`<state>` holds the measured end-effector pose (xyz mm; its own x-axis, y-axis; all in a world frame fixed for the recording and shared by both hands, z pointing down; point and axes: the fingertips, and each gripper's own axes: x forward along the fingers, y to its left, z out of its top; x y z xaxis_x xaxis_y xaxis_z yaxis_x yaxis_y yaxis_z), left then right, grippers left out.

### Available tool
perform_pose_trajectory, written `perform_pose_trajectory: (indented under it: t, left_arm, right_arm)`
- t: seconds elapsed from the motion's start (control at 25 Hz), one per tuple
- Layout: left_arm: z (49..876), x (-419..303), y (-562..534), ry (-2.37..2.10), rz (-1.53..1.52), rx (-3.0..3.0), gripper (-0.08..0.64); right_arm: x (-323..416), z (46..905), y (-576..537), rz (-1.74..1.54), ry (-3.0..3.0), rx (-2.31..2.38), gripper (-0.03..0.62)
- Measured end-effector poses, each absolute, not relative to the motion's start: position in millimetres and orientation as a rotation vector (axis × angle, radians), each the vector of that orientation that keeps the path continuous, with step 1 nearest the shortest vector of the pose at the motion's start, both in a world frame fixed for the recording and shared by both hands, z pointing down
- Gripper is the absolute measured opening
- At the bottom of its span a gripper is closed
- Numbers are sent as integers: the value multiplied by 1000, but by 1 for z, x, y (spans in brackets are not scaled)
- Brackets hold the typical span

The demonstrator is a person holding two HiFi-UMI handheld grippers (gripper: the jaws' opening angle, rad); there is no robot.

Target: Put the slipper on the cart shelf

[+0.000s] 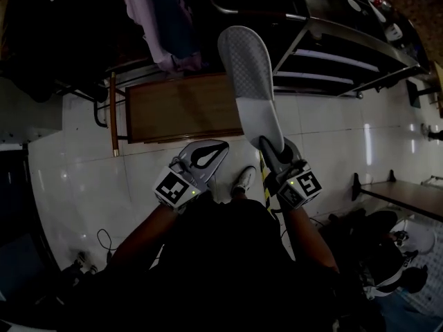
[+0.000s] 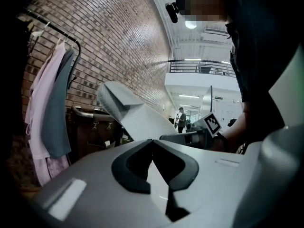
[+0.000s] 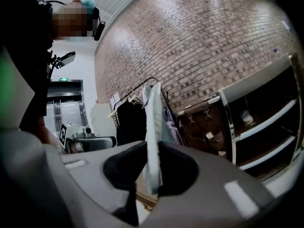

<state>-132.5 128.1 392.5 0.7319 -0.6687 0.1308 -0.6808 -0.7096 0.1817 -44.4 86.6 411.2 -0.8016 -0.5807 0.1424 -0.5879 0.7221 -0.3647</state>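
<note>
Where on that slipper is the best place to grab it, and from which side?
Grip the flat heel end of the slipper, coming from behind the heel with the jaws across the thin sole. The right gripper holds it just so. The toe end is wider and harder to span.

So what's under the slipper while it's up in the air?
Mostly white floor tiles, plus the edge of a brown wooden box. The slipper covers whatever lies straight below it.
</note>
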Motion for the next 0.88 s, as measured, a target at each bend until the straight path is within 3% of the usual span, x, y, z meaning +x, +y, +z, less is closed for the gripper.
perform_pose_trajectory:
  t: [0.44, 0.88]
  left_arm:
    - [347, -108, 137, -1047, 25, 2799, 3]
    - [346, -136, 130, -1119, 87, 2832, 2]
  right_arm:
    - [-32, 341, 111, 368, -3003, 985, 64]
    - [-63, 334, 115, 393, -3054, 915, 64]
